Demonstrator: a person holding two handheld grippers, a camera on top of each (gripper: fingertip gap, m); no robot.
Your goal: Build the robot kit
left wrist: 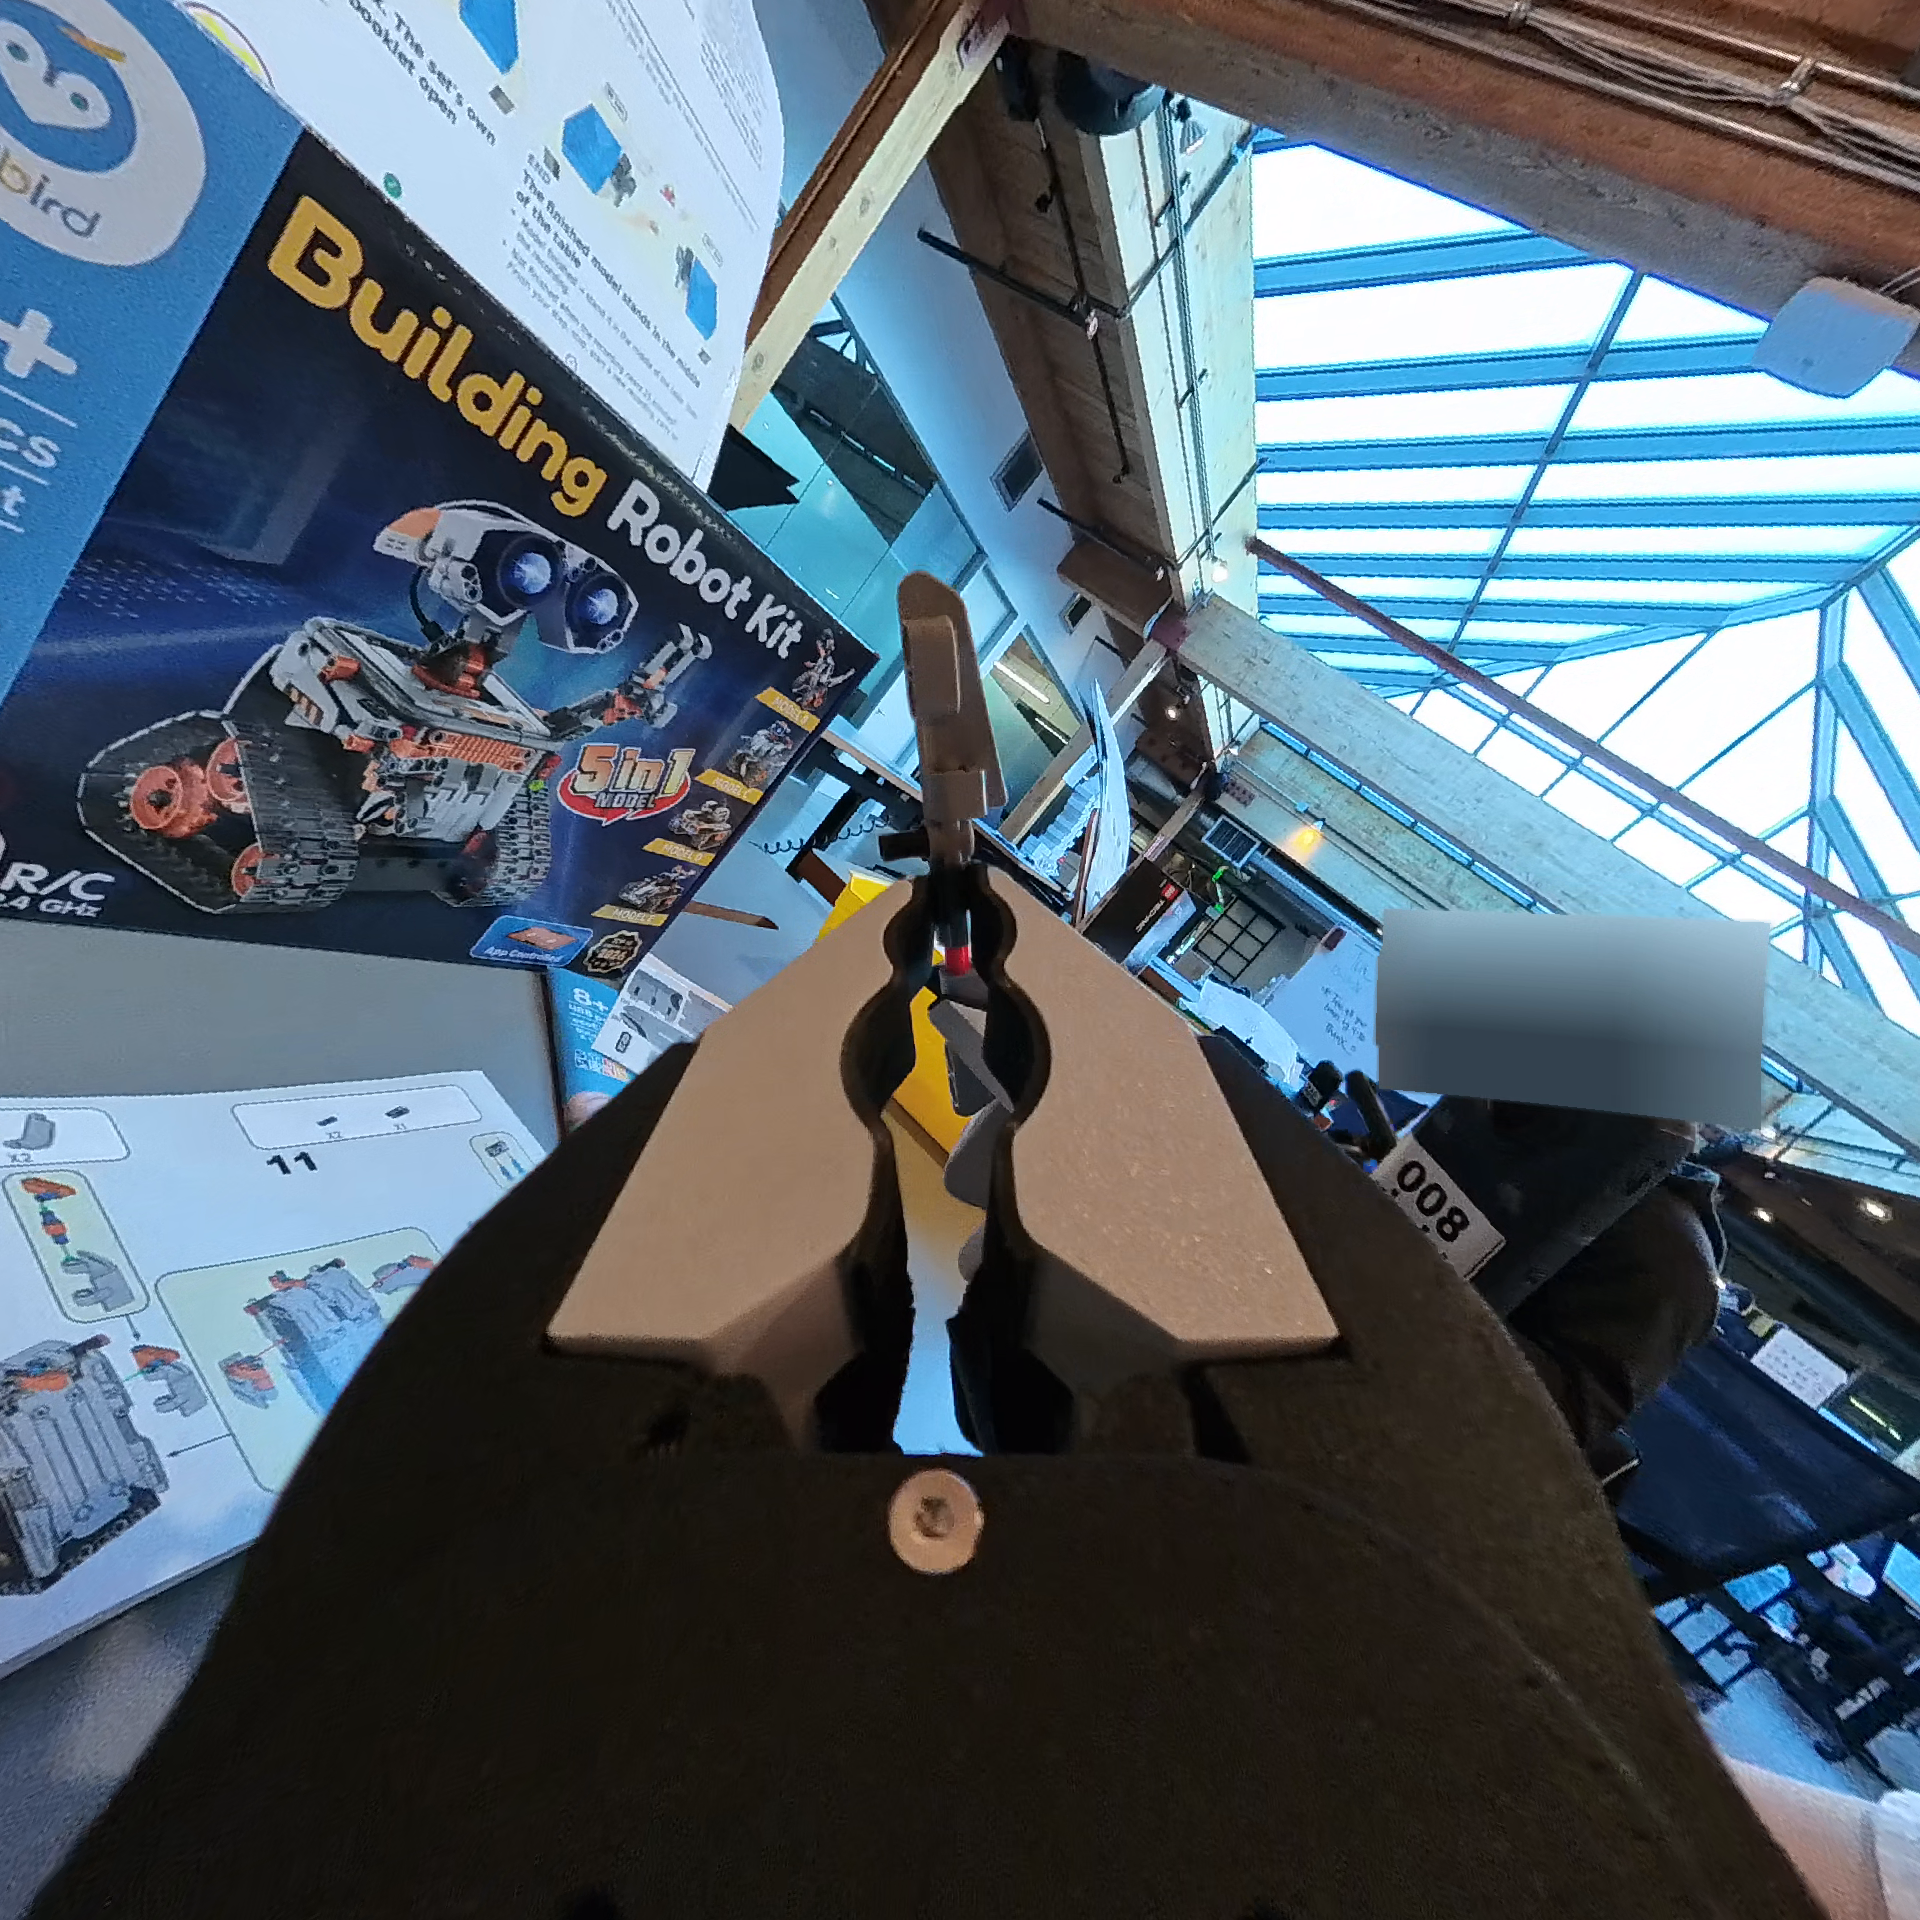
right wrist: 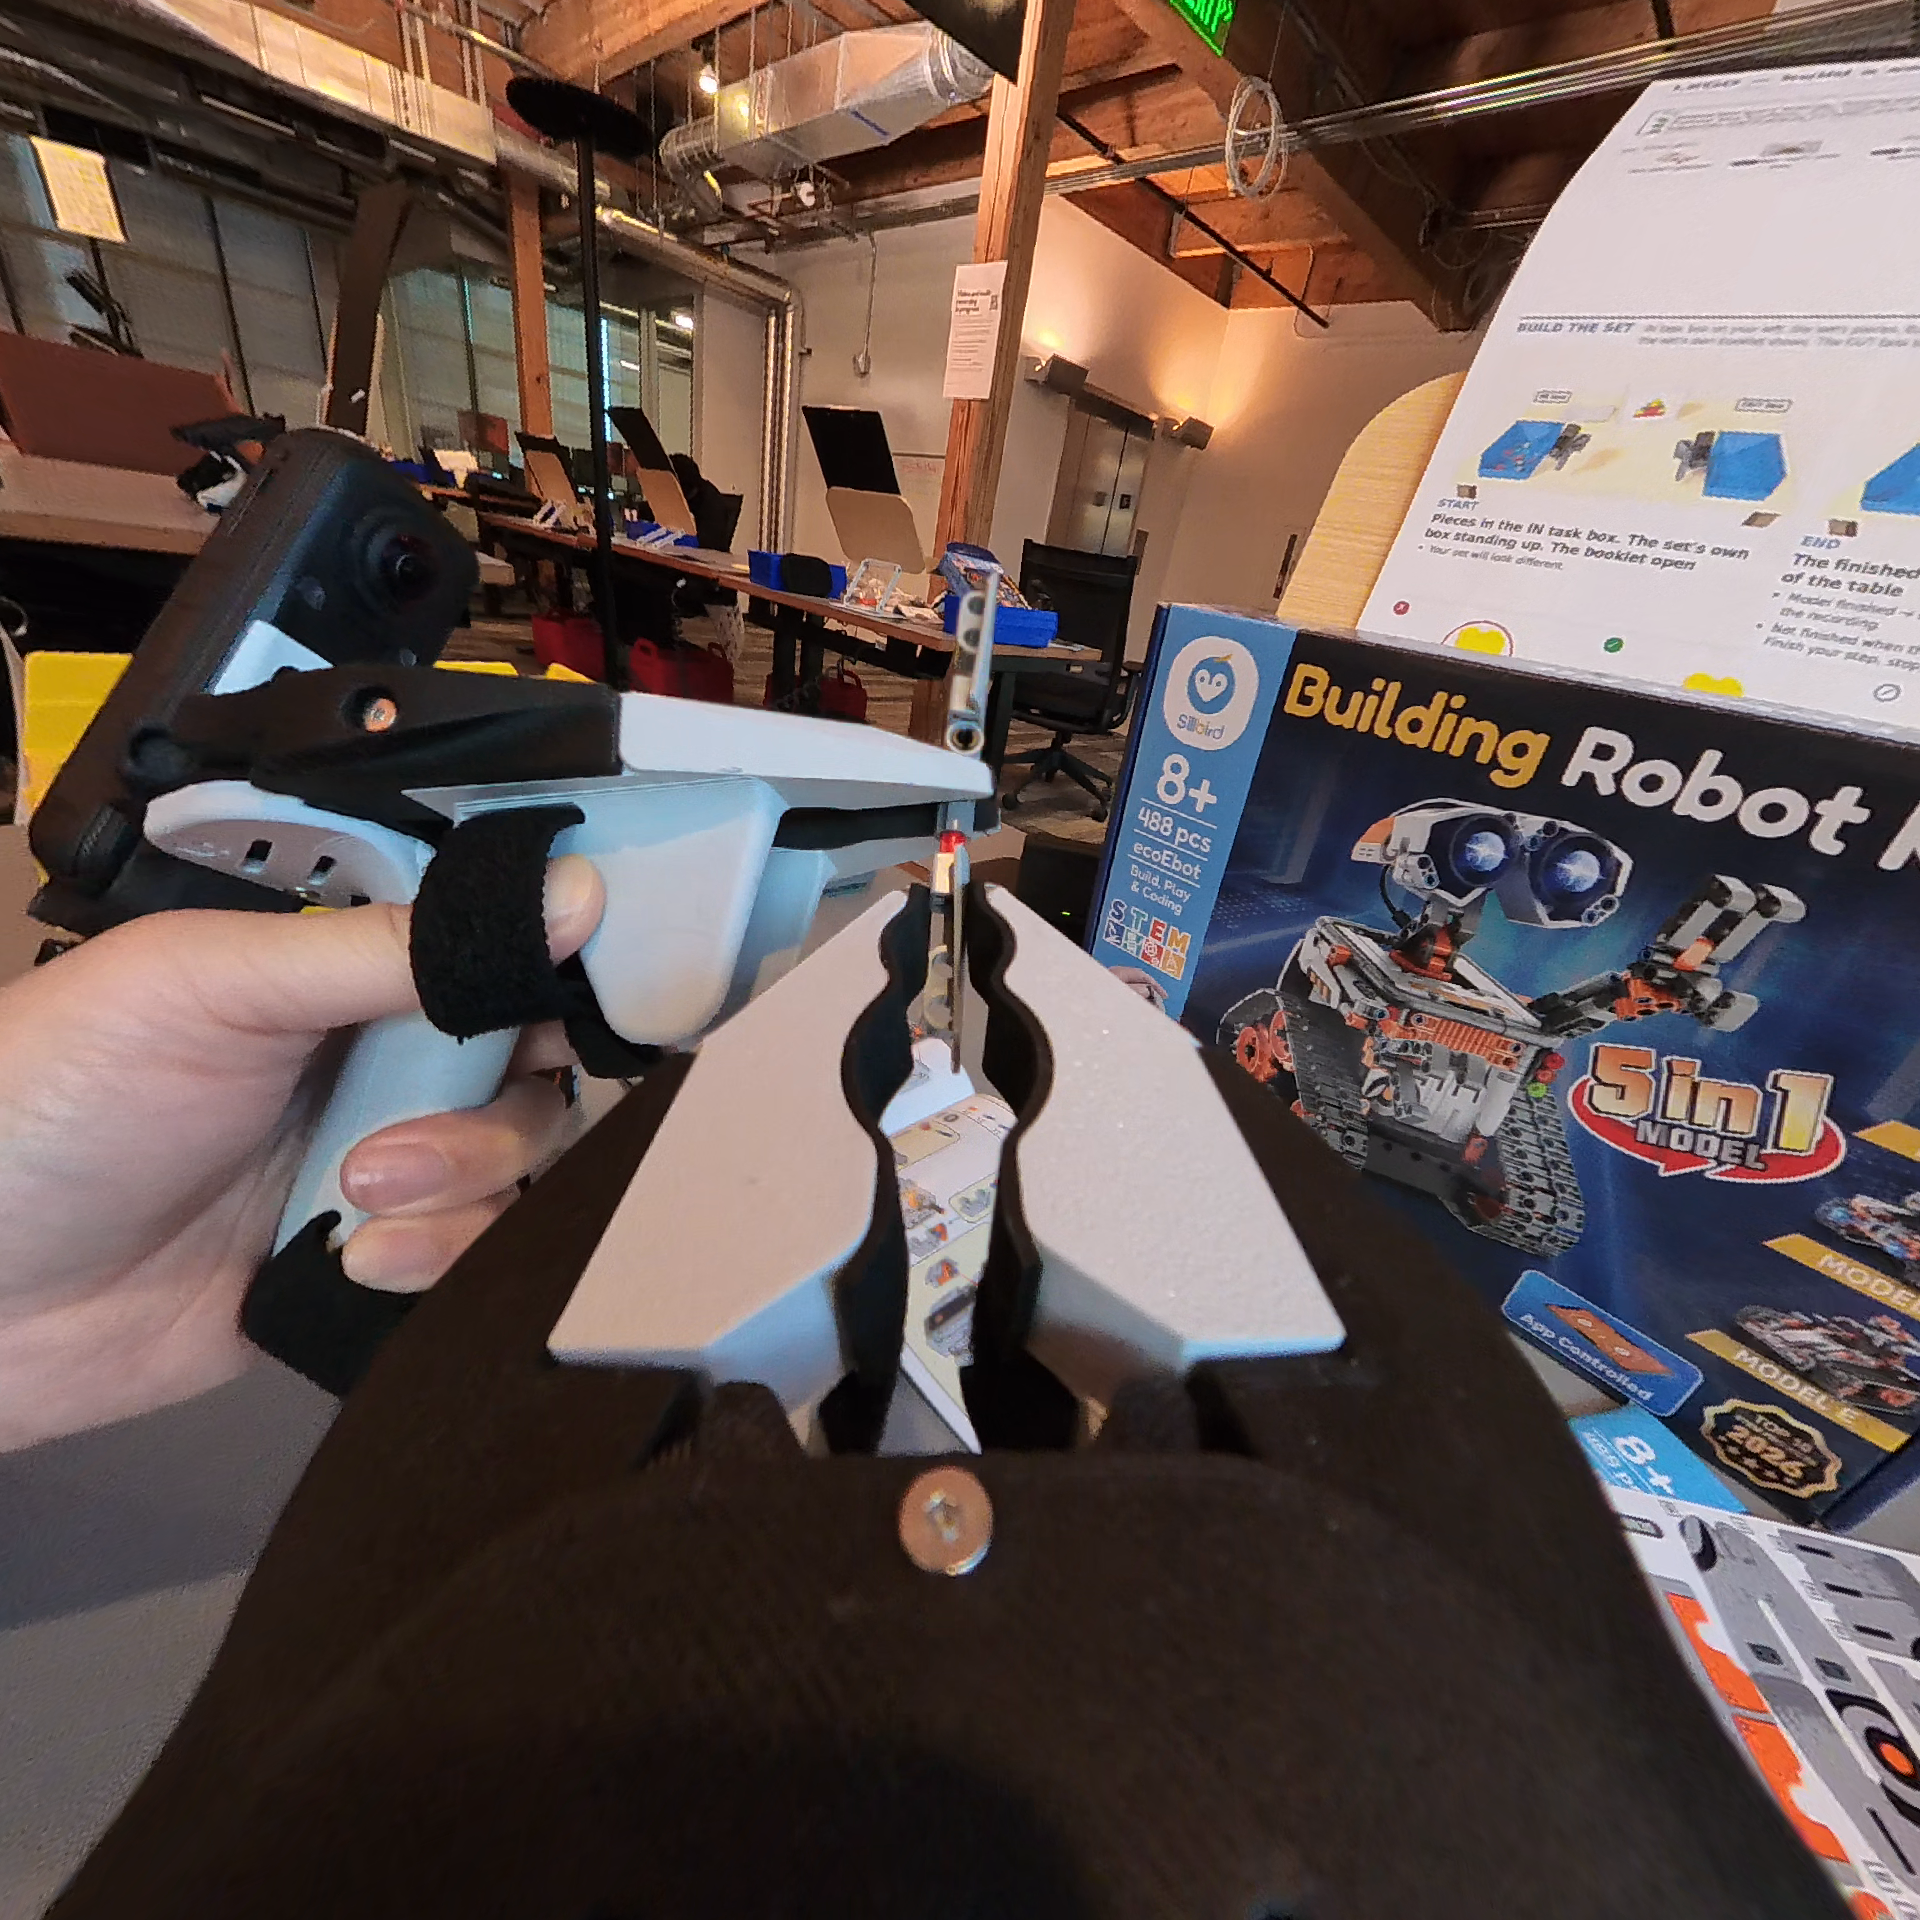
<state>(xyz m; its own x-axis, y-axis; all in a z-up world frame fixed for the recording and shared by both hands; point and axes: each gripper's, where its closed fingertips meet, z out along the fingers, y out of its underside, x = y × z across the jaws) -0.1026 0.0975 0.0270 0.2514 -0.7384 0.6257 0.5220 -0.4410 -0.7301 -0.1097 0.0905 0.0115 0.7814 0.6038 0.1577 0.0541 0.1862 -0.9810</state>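
Your left tongs (left wrist: 948, 894) pinch a grey brick piece (left wrist: 940, 686) on a red-tipped pin; right tongs (right wrist: 948, 914) clamp another grey piece (right wrist: 945, 966) just below, above the tabletop. Thin grips: misaligned pushing could twist either loose

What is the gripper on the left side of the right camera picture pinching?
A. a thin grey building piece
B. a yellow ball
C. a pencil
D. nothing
A: in the right wrist view, the left gripper, held by a hand, is closed on a thin grey building piece that sticks up above its tips.
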